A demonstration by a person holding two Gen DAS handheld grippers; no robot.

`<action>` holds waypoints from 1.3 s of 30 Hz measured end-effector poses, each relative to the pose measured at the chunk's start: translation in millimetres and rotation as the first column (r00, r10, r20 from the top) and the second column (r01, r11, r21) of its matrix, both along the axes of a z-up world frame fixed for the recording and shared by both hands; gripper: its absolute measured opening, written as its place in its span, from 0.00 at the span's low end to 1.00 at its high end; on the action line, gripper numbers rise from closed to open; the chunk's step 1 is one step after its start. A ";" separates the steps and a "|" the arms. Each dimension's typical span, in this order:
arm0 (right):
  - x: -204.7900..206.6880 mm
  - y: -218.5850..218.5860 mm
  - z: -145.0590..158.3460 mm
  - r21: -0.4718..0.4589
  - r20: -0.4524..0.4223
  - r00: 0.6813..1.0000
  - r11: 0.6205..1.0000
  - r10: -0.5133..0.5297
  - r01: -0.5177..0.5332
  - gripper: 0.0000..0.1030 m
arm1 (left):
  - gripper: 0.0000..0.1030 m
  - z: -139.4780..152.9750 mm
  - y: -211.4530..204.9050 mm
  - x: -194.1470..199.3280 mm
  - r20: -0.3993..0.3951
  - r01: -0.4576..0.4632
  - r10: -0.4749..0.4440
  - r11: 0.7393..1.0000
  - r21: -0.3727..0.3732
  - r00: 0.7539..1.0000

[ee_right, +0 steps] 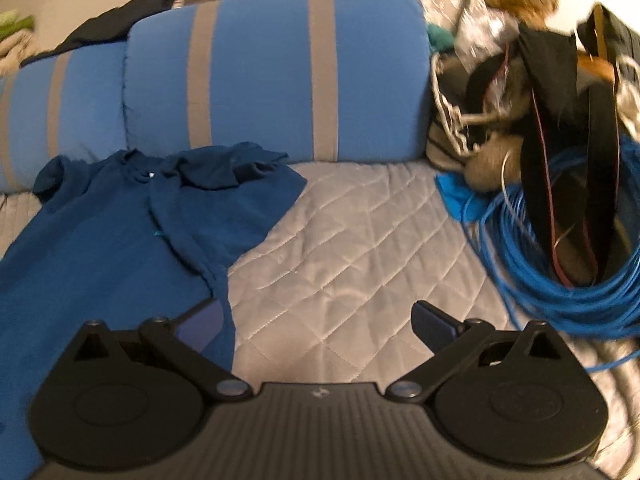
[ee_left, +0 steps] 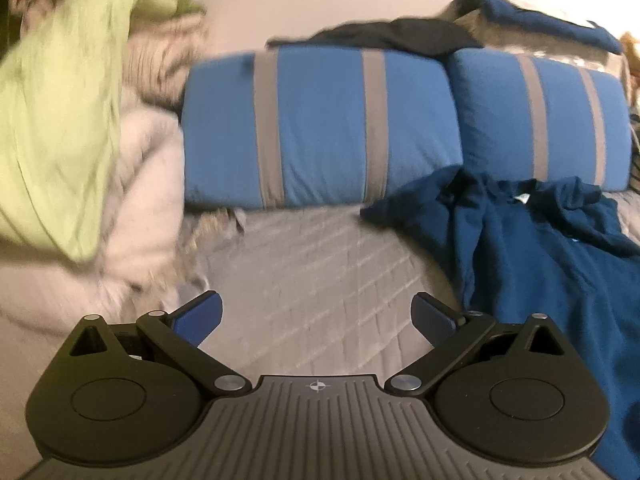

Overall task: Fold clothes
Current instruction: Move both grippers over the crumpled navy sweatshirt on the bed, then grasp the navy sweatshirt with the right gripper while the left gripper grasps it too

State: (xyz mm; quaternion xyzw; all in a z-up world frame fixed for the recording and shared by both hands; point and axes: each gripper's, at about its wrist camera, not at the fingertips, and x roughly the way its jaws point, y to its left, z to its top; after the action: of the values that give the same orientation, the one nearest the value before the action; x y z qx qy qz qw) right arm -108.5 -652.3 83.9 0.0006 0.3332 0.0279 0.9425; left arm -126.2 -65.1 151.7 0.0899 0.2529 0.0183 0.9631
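A dark blue polo shirt (ee_left: 540,256) lies spread on the grey quilted bed cover (ee_left: 312,276), collar towards the pillows. It shows at the right of the left wrist view and at the left of the right wrist view (ee_right: 120,232). My left gripper (ee_left: 316,316) is open and empty, above bare quilt to the left of the shirt. My right gripper (ee_right: 316,320) is open and empty, above bare quilt (ee_right: 352,240) at the shirt's right edge; its left finger (ee_right: 204,320) overlaps the shirt's hem side.
Two blue pillows with grey stripes (ee_left: 320,128) (ee_right: 272,76) stand behind the shirt. A heap of green and cream laundry (ee_left: 80,120) lies at the left. Dark garments (ee_left: 400,34) lie on top of the pillows. A coil of blue cable (ee_right: 560,248), black straps and a bag (ee_right: 540,92) crowd the right.
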 end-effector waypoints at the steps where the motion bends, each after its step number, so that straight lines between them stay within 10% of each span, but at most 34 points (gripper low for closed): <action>1: -3.2 0.4 3.7 -0.002 0.003 1.000 1.000 0.007 -0.007 1.00 | 1.00 4.1 -1.4 -3.8 0.014 0.004 -0.004 1.000 0.005 1.000; 10: -26.4 4.9 33.6 -0.013 -0.034 0.999 1.000 0.018 -0.018 1.00 | 1.00 25.3 -3.5 -29.6 0.059 0.014 -0.012 1.000 -0.024 0.998; 23: -77.2 4.1 63.9 0.219 -0.191 0.969 0.969 0.158 -0.115 0.98 | 1.00 45.0 -7.4 -71.2 0.128 0.091 -0.075 0.988 -0.125 0.989; 39: -114.2 13.1 26.0 0.483 -0.447 0.858 0.876 0.253 -0.007 0.43 | 1.00 38.2 -23.3 -90.7 0.119 0.153 -0.137 0.978 -0.144 0.984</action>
State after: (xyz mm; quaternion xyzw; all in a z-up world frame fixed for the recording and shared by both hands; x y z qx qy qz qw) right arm -222.6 -639.2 109.9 0.2101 0.5469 0.1712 0.7921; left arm -216.9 -88.4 189.9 0.0329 0.1939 -0.0666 0.9782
